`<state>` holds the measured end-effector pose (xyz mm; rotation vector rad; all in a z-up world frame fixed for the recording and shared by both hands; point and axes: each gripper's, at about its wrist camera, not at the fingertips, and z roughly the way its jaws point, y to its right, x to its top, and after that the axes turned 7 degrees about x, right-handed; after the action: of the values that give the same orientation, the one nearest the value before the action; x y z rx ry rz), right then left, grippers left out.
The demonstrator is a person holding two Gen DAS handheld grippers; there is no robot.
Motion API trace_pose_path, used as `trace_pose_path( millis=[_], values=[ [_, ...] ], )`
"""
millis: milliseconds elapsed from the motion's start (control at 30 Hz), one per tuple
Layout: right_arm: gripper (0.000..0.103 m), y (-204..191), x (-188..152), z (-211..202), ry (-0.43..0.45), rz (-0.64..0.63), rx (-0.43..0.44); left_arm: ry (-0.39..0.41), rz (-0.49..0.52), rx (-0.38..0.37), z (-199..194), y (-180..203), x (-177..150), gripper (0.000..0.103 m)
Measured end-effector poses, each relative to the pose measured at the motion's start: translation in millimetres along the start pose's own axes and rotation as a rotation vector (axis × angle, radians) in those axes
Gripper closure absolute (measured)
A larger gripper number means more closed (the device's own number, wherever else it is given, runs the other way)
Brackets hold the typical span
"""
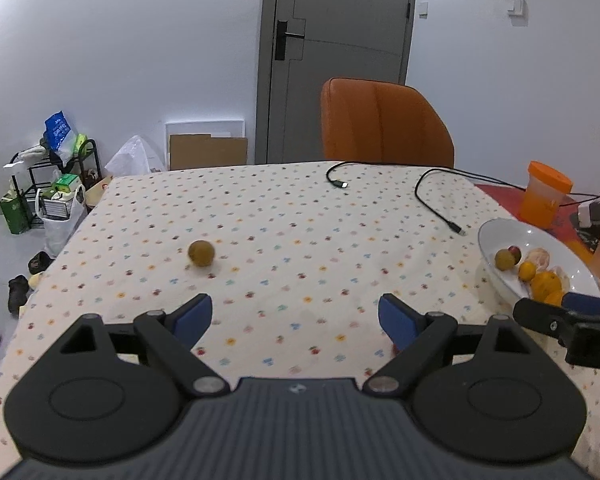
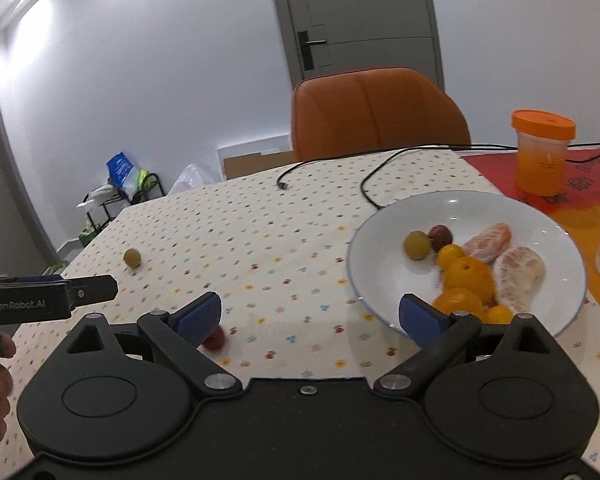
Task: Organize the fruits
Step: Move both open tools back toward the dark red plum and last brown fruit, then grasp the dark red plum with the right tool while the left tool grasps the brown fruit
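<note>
both hand-held grippers agape; green fruit (image 1: 201, 253) alone on tablecloth (image 1: 284, 240).

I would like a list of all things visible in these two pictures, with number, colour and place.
green fruit: 1, olive, alone on tablecloth
red fruit: 1, on cloth by right gripper
plate: 1, white, holding mixed fruit
tablecloth: 1, dotted cream
cables: 2, black, far side
jar: 1, orange lid
chair: 1, orange
door: 1, grey
left gripper: open, empty
right gripper: open, empty
</note>
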<state>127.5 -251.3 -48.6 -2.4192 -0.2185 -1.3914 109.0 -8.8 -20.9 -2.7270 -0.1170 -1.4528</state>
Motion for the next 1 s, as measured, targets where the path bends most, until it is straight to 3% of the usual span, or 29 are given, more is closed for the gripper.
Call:
trace_pose_path(
  millis=[133,367,600,800,933,1000],
  values=[
    [0.007,-8,-2,3,-0.007,-0.011,0.023,0.001,0.003,0.059,-1,-9,-5,0.014],
    [0.008,-20,-7,13,-0.026,-0.026,0.067,-0.03,-0.053,0.093,5,-35,-12,0.014],
    [0.015,-32,-12,25,-0.057,-0.049,0.115,-0.039,-0.077,0.103,8,-50,-17,0.015],
    [0.034,-40,-15,40,-0.098,-0.071,0.142,-0.049,-0.098,0.111,12,-59,-21,0.015],
    [0.054,-45,-16,54,-0.133,-0.087,0.164,-0.047,-0.107,0.107,15,-64,-22,0.016],
    [0.071,-47,-16,62,-0.16,-0.095,0.164,-0.047,-0.111,0.108,16,-66,-22,0.016]
  ],
)
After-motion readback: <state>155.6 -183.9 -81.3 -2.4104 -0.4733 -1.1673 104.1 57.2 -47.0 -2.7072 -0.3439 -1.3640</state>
